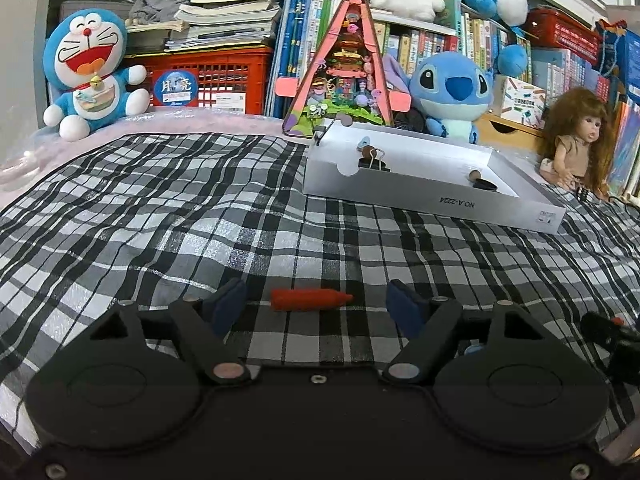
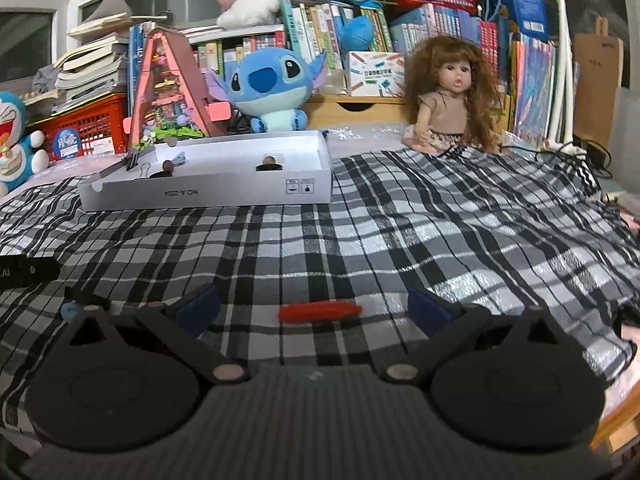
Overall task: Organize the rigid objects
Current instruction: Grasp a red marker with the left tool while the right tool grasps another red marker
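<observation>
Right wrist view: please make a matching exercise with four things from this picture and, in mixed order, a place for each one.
Things:
1. red piece
2. white box
3. doll
4. blue plush

Places:
A. sitting at the far edge of the plaid cloth, right of the box
B. lying on the cloth between the open jaws of the right gripper
C. behind the box, in front of the books
D. on the cloth, small things inside it

Pairs: 1-B, 2-D, 3-A, 4-C
</observation>
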The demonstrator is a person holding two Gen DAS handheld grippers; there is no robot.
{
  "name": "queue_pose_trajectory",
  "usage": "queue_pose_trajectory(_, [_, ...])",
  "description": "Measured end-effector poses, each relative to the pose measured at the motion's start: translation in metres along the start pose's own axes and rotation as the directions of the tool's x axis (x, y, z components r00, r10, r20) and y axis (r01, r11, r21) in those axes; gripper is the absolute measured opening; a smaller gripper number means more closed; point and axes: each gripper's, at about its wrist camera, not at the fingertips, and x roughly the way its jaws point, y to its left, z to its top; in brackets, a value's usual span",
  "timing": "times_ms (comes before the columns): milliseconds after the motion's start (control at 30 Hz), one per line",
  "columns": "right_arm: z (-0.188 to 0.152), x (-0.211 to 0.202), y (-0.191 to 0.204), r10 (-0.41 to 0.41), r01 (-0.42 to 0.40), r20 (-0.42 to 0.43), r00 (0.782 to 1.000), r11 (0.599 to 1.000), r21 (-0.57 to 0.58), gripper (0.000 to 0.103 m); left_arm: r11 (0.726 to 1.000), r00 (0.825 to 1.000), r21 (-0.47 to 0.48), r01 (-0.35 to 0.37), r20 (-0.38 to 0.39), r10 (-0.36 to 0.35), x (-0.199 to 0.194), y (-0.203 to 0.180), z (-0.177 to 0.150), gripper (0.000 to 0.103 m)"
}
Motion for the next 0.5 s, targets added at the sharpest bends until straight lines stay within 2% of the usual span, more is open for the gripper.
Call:
queue_pose_trajectory(67, [-0.0023,0.0007,-0.0007,0.008,-0.008,-0.011,1.000,1.000,0.006,0.101,1.000,1.000,-0.013,0.003,0.000,-0.003,0.0010,0.0001,0.0000,0.073])
queue_pose_trajectory(200, [-0.0051,0.0007,0.0036,0.031,-0.031,-0.020,0.999,0.999,-0.031,0.092,1.000,1.000,-0.014,0.003,0.001,-0.003,0.0024,-0.0003,0.0006,0.059])
queue_pose_trajectory(267, [-0.0049,-0.0006,0.0045,0.045,-0.046,-0.016,0.999,0.998,-0.040,0.089,1.000,1.000,-0.013,-0.001,0.004,0.001,0.0031,-0.0008,0.0008,0.057])
queue_pose_trajectory(433, [-0.0046,-0.0015,0.0041,0.058,-0.059,-0.014,0.998,0.998,-0.037,0.080,1.000,1.000,-0.013,-0.005,0.012,0.005,0.0032,-0.0003,0.0004,0.042])
queue_pose_trajectory(500, [-0.0043,-0.0020,0.0036,0.062,-0.062,-0.010,0.998,0.998,-0.029,0.074,1.000,1.000,-0.016,-0.001,0.013,0.001,0.0028,0.0001,0.0002,0.042])
